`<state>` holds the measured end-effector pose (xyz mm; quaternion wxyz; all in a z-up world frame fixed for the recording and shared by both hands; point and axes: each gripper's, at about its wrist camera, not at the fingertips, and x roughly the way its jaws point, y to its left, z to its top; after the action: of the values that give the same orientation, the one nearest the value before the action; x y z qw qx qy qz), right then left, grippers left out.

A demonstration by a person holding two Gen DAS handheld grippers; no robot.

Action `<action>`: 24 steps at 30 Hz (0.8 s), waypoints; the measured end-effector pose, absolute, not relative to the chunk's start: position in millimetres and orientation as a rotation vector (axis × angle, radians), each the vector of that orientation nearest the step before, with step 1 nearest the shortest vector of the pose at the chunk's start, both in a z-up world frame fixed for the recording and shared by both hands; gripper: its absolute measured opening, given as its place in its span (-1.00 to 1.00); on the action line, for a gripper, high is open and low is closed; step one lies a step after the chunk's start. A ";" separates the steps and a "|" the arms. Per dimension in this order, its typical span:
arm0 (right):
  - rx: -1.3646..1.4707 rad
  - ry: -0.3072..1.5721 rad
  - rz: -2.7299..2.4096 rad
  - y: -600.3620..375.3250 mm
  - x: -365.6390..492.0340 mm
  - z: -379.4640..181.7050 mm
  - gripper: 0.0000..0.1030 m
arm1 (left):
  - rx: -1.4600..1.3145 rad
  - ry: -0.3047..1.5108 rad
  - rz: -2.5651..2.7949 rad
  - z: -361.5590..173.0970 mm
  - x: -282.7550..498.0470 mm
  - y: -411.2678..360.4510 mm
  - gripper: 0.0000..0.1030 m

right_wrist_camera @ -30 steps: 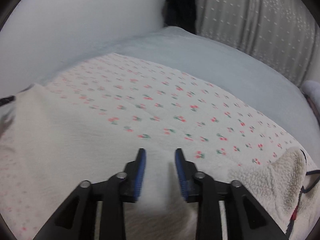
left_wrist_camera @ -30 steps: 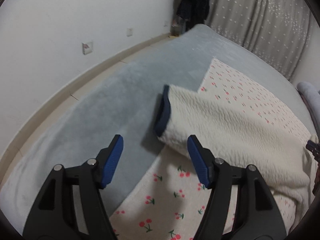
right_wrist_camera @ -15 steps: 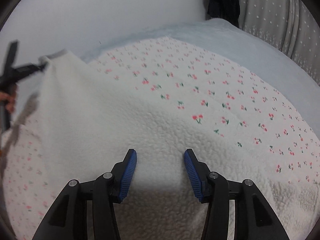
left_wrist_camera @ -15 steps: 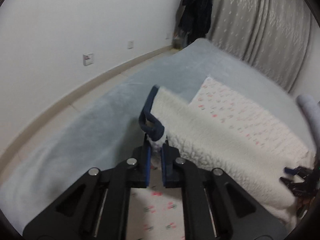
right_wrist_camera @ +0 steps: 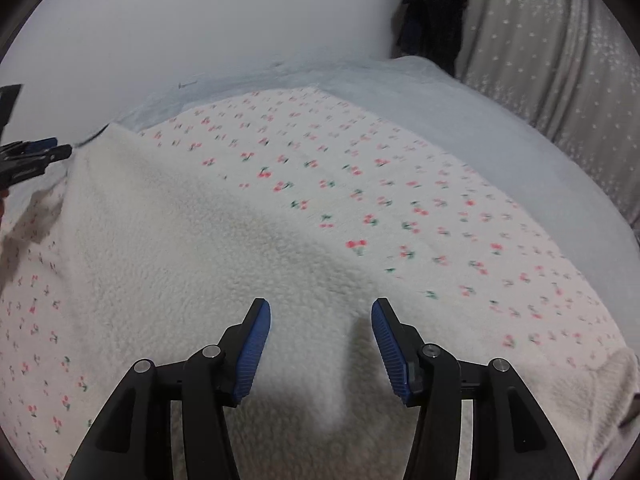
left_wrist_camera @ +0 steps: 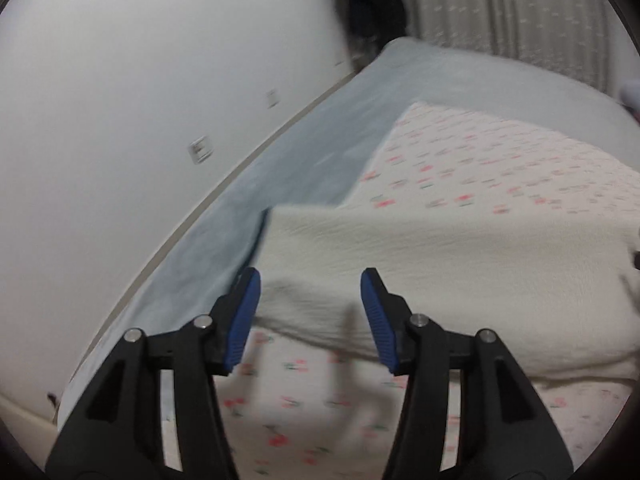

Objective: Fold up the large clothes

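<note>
A large cream garment with a cherry print [left_wrist_camera: 500, 168] lies spread on the bed. Its white fleece lining [left_wrist_camera: 440, 260] is folded over the print, with a dark-trimmed edge [left_wrist_camera: 260, 236] at the left. My left gripper [left_wrist_camera: 310, 280] hovers over the near edge of that fold. Its jaws are opening and the pads touch nothing. In the right wrist view the fleece [right_wrist_camera: 180, 260] covers the lower left and the cherry print [right_wrist_camera: 360, 184] the upper right. My right gripper [right_wrist_camera: 320, 308] is above a fleece ridge with its jaws opening and not pressing. The left gripper [right_wrist_camera: 60, 150] shows at the far left.
A pale grey-blue bed cover [left_wrist_camera: 320, 148] lies under the garment. A white wall with sockets [left_wrist_camera: 200, 150] runs along the left. Dark clothes [right_wrist_camera: 434, 12] hang in the corner beside a patterned curtain [right_wrist_camera: 560, 60].
The left gripper was shut on the dark-trimmed fleece edge half a second ago; now it has let go and its jaws stand apart. The right jaws have widened. The fleece flap lies flatter.
</note>
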<state>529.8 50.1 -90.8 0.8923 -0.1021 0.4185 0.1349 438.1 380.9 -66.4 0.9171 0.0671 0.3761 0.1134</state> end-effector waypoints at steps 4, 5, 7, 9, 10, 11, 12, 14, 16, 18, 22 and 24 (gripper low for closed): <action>-0.170 0.844 0.322 49.3 503.7 -67.7 0.11 | 0.164 0.787 0.012 -66.2 438.5 315.0 0.20; -0.156 0.842 0.334 48.1 496.1 -64.5 0.12 | 0.183 0.805 -0.025 -74.1 441.1 300.5 0.20; -0.136 0.858 0.348 46.1 486.7 -64.1 0.14 | 0.211 0.848 -0.049 -93.4 441.5 285.8 0.20; -0.134 0.879 0.347 42.5 479.8 -67.4 0.14 | 0.211 0.910 -0.046 -122.0 448.5 283.4 0.21; -0.140 0.886 0.337 37.0 475.3 -68.3 0.14 | 0.209 0.936 -0.035 -137.8 449.5 286.0 0.28; -0.146 0.893 0.323 31.9 472.2 -69.6 0.14 | 0.178 0.916 -0.042 -146.8 448.5 293.5 0.39; -0.147 0.901 0.306 23.7 468.1 -69.7 0.15 | 0.136 0.912 -0.050 -147.3 448.3 301.3 0.39; -0.130 0.923 0.276 5.5 460.0 -66.3 0.15 | 0.099 0.952 -0.024 -139.3 450.7 304.8 0.35; -0.108 0.927 0.245 -15.3 448.0 -58.9 0.19 | 0.108 0.965 0.001 -131.0 450.0 297.7 0.22; -0.083 0.915 0.208 -40.5 430.4 -48.5 0.36 | 0.087 0.940 -0.029 -122.2 442.3 289.0 0.20; -0.035 0.919 0.142 -81.1 395.4 -34.7 0.46 | 0.084 0.891 -0.129 -113.4 424.2 252.2 0.20; -0.020 0.936 0.118 -100.6 373.3 -31.7 0.47 | 0.120 0.904 -0.167 -119.3 417.6 231.0 0.21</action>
<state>373.3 -100.6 -31.7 0.8908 -0.0095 0.4507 0.0567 417.6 231.0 -119.3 0.8944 0.0579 0.4362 -0.0804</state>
